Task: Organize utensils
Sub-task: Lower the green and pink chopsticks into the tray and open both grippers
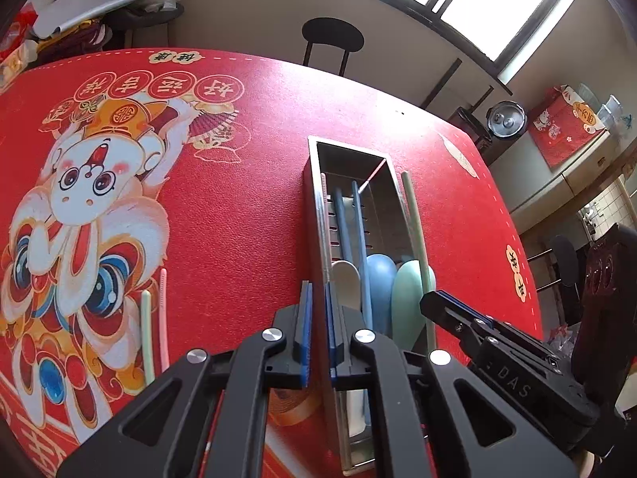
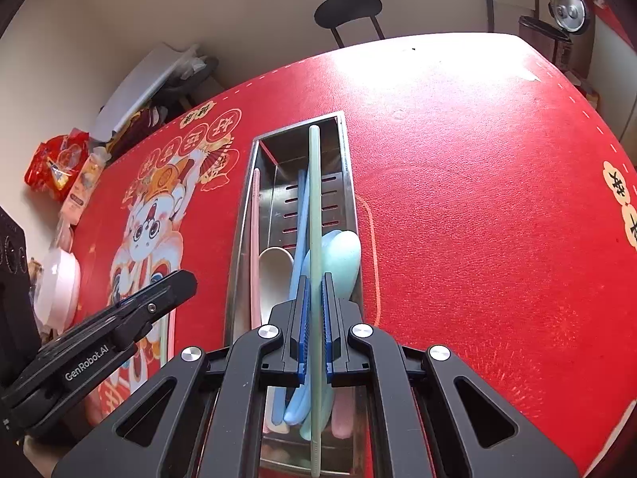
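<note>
A steel utensil box [image 1: 314, 199] [image 2: 243, 215] lies on the red table mat. Inside are blue, white and green spoons [image 1: 380, 279] [image 2: 346, 255], blue chopsticks [image 1: 360, 231] and a pink chopstick [image 2: 255, 215]. My left gripper [image 1: 317, 302] is shut on the box's left wall. My right gripper [image 2: 315, 298] is shut on a green chopstick [image 2: 314, 199] and holds it above the box, lengthwise; it also shows in the left wrist view [image 1: 412, 215]. A green chopstick [image 1: 147, 334] and a pink chopstick [image 1: 163, 318] lie on the mat to the left of the box.
The red mat [image 2: 477, 199] has a cartoon lion print [image 1: 87, 207]. A black stool [image 1: 332, 40] stands behind the table. Snack bags [image 2: 55, 163] and a white bowl [image 2: 59, 283] sit at the table's left edge. A pot lid [image 1: 505, 119] is at the back right.
</note>
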{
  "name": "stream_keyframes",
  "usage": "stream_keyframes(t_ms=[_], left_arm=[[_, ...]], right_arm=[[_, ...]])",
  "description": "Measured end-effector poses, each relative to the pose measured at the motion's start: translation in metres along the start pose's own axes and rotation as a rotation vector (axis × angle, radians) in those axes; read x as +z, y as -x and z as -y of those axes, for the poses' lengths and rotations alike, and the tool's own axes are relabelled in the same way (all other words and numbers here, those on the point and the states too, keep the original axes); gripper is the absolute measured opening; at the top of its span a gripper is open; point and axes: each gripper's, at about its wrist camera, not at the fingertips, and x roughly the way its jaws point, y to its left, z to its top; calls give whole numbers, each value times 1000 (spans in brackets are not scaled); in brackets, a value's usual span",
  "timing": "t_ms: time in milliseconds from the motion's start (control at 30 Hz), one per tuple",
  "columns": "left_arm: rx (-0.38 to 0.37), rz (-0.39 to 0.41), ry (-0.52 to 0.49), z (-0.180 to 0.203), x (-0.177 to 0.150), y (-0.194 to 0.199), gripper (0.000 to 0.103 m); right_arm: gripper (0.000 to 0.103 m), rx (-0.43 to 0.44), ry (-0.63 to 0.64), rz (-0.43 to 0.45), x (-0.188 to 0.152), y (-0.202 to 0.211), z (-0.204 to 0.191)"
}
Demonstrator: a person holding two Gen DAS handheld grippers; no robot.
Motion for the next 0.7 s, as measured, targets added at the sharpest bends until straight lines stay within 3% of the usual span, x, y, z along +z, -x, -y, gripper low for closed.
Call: stream_keyframes(t_ms=[700], left_arm=[[69, 22, 58, -58, -2, 23, 7]], right_arm=[[6, -62, 23, -43, 2, -21, -23]])
